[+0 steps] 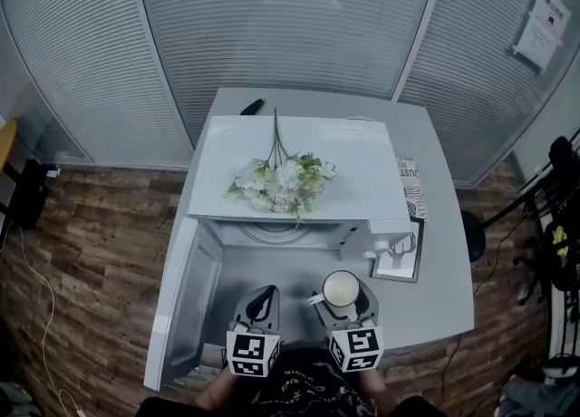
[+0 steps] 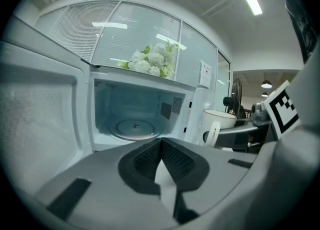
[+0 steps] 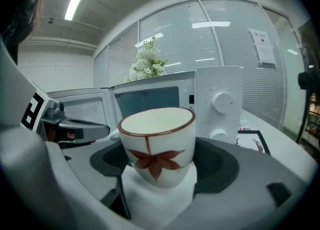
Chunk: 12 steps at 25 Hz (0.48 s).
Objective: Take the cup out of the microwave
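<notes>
Now you hold one cup (image 3: pixel 159 144) in your right gripper (image 1: pixel 343 297), its jaws closed on the cup's sides. The cup is outside the one microwave (image 1: pixel 362 166), just in front of it above the worktop (image 1: pixel 444 279). The microwave's door (image 1: pixel 179 302) stands open. Your left gripper (image 2: pixel 161 144) has its jaws pressed together, empty. One bunch of flowers (image 1: pixel 283 179) lies on top of the microwave.

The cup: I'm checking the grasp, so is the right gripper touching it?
Touching. In the right gripper view, the right gripper has its jaws closed against both sides of the cup.
</notes>
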Available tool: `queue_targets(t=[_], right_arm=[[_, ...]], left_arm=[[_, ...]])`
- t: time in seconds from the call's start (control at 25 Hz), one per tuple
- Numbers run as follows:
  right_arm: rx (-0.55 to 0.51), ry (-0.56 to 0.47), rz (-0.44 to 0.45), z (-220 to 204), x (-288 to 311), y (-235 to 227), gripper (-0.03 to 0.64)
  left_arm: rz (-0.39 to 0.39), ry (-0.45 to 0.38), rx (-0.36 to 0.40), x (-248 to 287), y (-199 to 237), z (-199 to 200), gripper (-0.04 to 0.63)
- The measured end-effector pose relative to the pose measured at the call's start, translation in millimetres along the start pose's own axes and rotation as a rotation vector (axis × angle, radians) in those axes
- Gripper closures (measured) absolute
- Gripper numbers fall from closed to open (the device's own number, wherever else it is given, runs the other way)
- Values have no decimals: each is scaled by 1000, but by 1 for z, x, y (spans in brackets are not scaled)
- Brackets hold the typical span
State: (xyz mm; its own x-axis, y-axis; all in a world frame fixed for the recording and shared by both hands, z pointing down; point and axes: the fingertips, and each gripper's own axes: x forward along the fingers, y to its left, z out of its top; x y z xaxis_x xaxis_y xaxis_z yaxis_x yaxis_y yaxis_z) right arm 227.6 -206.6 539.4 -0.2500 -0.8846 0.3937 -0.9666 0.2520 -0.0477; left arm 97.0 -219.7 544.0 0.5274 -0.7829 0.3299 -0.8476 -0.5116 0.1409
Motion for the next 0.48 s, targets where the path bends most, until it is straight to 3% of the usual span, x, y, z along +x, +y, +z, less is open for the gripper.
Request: queue_targets(t=[0.48], right_arm=[[5, 6, -3, -1, 4, -1, 239]], left_arm=[[0, 6, 5, 3, 3, -2, 589]])
